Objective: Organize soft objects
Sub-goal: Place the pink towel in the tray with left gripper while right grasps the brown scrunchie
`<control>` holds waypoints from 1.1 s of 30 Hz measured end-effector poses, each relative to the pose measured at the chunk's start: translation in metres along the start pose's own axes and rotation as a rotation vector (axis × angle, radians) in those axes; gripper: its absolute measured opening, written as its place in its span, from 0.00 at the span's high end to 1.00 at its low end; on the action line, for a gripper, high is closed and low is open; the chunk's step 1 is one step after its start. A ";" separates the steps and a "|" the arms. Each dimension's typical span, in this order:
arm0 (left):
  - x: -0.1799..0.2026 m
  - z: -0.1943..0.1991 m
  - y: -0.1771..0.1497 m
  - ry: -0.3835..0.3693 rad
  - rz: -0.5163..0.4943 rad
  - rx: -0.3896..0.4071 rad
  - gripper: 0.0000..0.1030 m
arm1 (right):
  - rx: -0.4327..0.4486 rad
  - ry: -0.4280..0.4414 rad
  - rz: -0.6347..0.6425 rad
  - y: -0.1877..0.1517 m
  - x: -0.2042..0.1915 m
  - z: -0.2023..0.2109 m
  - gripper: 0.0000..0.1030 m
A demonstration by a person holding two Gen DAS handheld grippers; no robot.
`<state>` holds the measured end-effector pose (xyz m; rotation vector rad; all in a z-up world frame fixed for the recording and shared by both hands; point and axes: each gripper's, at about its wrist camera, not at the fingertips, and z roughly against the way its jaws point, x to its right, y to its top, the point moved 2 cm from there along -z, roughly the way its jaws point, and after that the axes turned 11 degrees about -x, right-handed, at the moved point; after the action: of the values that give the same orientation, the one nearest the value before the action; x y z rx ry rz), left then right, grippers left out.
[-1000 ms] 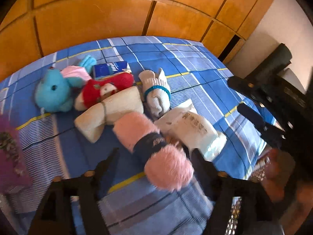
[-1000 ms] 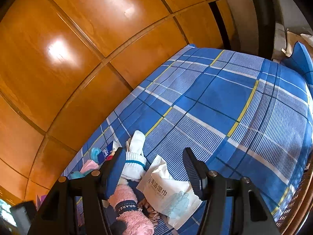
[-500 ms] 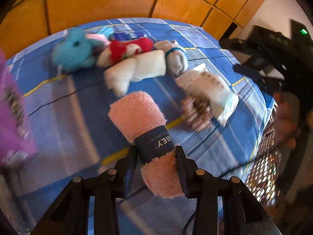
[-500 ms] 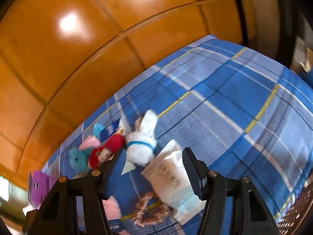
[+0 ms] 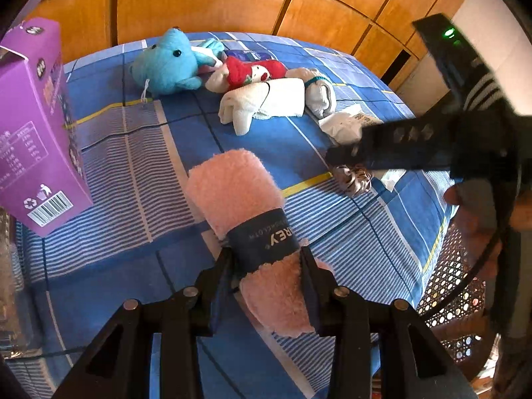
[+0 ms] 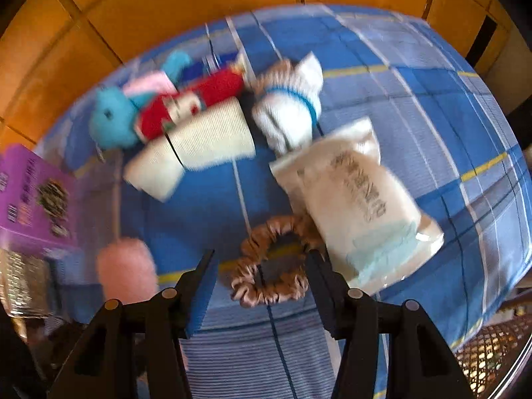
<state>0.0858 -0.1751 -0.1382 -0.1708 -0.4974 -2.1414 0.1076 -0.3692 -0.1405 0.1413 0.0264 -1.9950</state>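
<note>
Left wrist view: left gripper (image 5: 266, 262) clamped on the dark band of a rolled pink towel (image 5: 232, 186), above the near part of the blue checked bedspread (image 5: 133, 153); a purple box (image 5: 36, 126) stands left, contents unseen. Right wrist view: right gripper (image 6: 261, 266), jaws just narrowing but apart, straddles a brown scrunchie (image 6: 272, 262) beside a white wipes pack (image 6: 359, 206).
</note>
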 end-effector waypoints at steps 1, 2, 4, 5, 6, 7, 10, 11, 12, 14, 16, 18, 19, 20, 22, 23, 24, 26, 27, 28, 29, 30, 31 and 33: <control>0.001 0.001 0.000 0.003 -0.005 -0.004 0.62 | -0.011 -0.018 -0.010 0.000 0.001 -0.006 0.47; 0.002 0.003 0.002 0.005 -0.006 -0.009 0.64 | -0.010 -0.035 -0.011 0.000 0.001 -0.008 0.47; 0.006 0.012 0.003 0.035 -0.030 0.005 0.66 | -0.012 -0.069 0.004 0.001 -0.001 -0.010 0.51; 0.009 0.016 0.007 0.055 -0.045 0.020 0.66 | -0.013 -0.089 0.006 0.001 -0.002 -0.011 0.61; 0.012 0.025 0.010 0.059 -0.059 0.043 0.66 | -0.006 -0.122 0.004 0.001 -0.001 -0.012 0.65; 0.012 0.032 0.014 0.053 -0.065 0.057 0.66 | -0.002 -0.125 0.002 0.001 -0.001 -0.012 0.70; 0.017 0.063 0.031 0.077 -0.091 0.129 0.66 | 0.000 -0.115 -0.011 0.002 0.005 -0.011 0.74; 0.018 0.075 0.042 0.082 -0.100 0.154 0.66 | -0.003 -0.122 -0.004 0.002 0.005 -0.011 0.73; 0.019 0.084 0.051 0.089 -0.104 0.171 0.66 | -0.005 -0.130 0.006 0.004 0.005 -0.010 0.73; 0.019 0.099 0.076 0.110 -0.108 0.194 0.66 | -0.004 -0.145 0.018 0.004 0.002 -0.012 0.73; 0.013 0.114 0.101 0.127 -0.088 0.228 0.66 | 0.000 -0.141 0.021 0.003 0.002 -0.012 0.73; -0.002 0.130 0.120 0.152 -0.056 0.257 0.66 | 0.006 -0.136 0.021 0.004 0.000 -0.013 0.73; -0.011 0.137 0.131 0.168 -0.029 0.273 0.66 | 0.012 -0.138 0.027 0.004 0.000 -0.013 0.73; -0.027 0.148 0.141 0.193 0.010 0.296 0.66 | 0.015 -0.141 0.030 0.005 -0.007 -0.014 0.73; -0.056 0.167 0.147 0.249 0.069 0.328 0.66 | 0.027 -0.145 0.041 0.005 -0.010 -0.013 0.73; -0.077 0.177 0.147 0.283 0.112 0.343 0.66 | 0.032 -0.146 0.047 0.005 -0.013 -0.013 0.73; -0.101 0.188 0.144 0.312 0.162 0.357 0.66 | 0.040 -0.145 0.053 0.005 -0.014 -0.012 0.73; -0.144 0.207 0.129 0.374 0.253 0.378 0.66 | 0.052 -0.126 0.065 0.006 -0.020 -0.012 0.78; -0.164 0.216 0.117 0.402 0.300 0.388 0.66 | 0.046 -0.098 0.077 0.007 -0.021 -0.013 0.79; -0.179 0.223 0.104 0.419 0.334 0.395 0.66 | 0.043 -0.088 0.091 0.007 -0.024 -0.014 0.79; -0.200 0.230 0.086 0.440 0.380 0.403 0.66 | 0.049 -0.090 0.099 0.007 -0.026 -0.014 0.79; -0.214 0.235 0.068 0.460 0.412 0.408 0.66 | 0.050 -0.089 0.106 0.007 -0.028 -0.014 0.79; -0.229 0.240 0.049 0.485 0.444 0.412 0.66 | 0.053 -0.092 0.111 0.007 -0.030 -0.014 0.80; -0.253 0.248 0.006 0.512 0.506 0.415 0.66 | 0.056 -0.094 0.122 0.006 -0.034 -0.014 0.81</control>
<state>0.2232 0.1152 0.0129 0.4330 -0.5138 -1.4730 0.1285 -0.3398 -0.1502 0.0824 -0.0962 -1.8792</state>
